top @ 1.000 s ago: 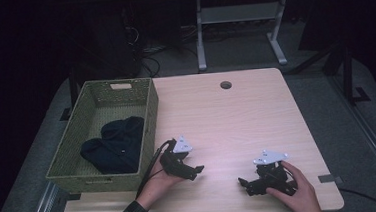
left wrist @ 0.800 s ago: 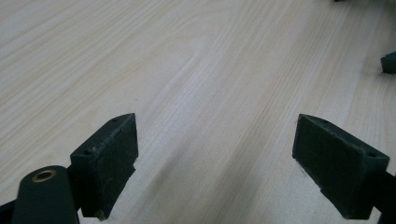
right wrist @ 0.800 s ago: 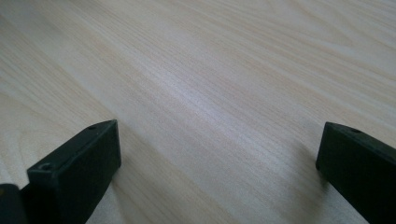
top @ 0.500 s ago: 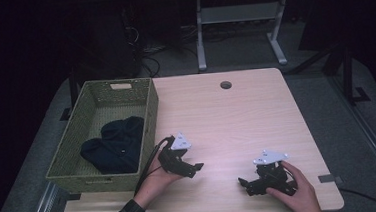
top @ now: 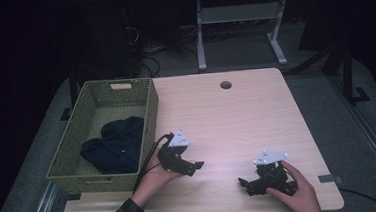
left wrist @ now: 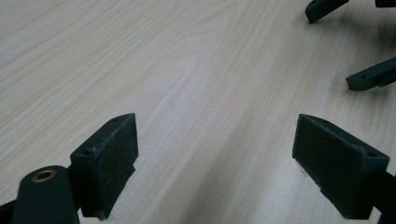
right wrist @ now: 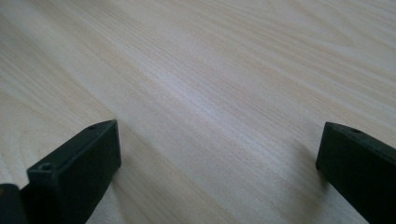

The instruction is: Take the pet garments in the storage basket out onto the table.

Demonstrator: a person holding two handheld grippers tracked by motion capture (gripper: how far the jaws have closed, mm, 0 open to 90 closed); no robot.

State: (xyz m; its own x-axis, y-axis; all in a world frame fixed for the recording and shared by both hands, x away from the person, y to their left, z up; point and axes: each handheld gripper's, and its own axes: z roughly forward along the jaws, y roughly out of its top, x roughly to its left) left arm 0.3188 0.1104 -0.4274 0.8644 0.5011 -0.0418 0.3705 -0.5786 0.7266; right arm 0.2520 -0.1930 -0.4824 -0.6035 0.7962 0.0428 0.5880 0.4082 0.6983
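My left claw (top: pixel 193 167) and right claw (top: pixel 245 184) gape empty over the surface (top: pixel 237 117); they're near enough to collide.

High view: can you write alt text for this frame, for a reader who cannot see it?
A person holds the left gripper and the right gripper, both open, low over a light wooden table. A green woven basket at the table's left edge holds dark blue clothing.
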